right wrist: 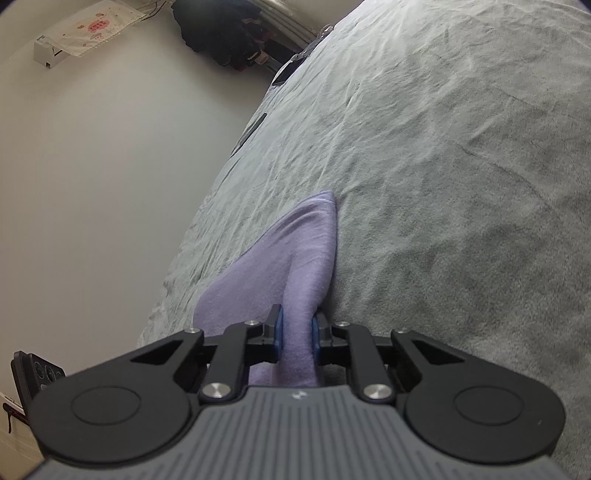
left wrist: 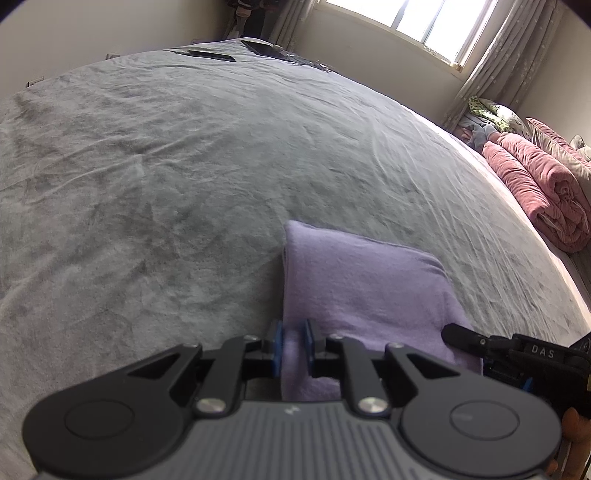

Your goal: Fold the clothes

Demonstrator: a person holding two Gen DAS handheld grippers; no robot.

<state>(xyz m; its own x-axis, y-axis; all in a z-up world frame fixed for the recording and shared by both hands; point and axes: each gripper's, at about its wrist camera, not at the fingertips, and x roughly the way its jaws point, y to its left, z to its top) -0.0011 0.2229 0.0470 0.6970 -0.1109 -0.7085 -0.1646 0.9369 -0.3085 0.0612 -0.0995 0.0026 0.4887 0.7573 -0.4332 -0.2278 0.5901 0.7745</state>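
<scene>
A folded lilac garment (left wrist: 362,288) lies on the grey bedspread (left wrist: 184,166) close in front of me. My left gripper (left wrist: 294,341) is shut on the garment's near left edge, with cloth pinched between its blue pads. In the right wrist view the same lilac garment (right wrist: 295,258) runs from the jaws out to a pointed corner. My right gripper (right wrist: 297,332) is shut on its near edge, the fabric bunched between the pads. The right gripper's black tip (left wrist: 461,336) shows at the garment's right side in the left wrist view.
Folded pink quilts (left wrist: 535,184) are stacked along the bed's right edge, with patterned bedding behind them under a window (left wrist: 424,22). Dark flat objects (left wrist: 266,48) lie at the far end of the bed. A white wall (right wrist: 110,166) borders the bed's left side.
</scene>
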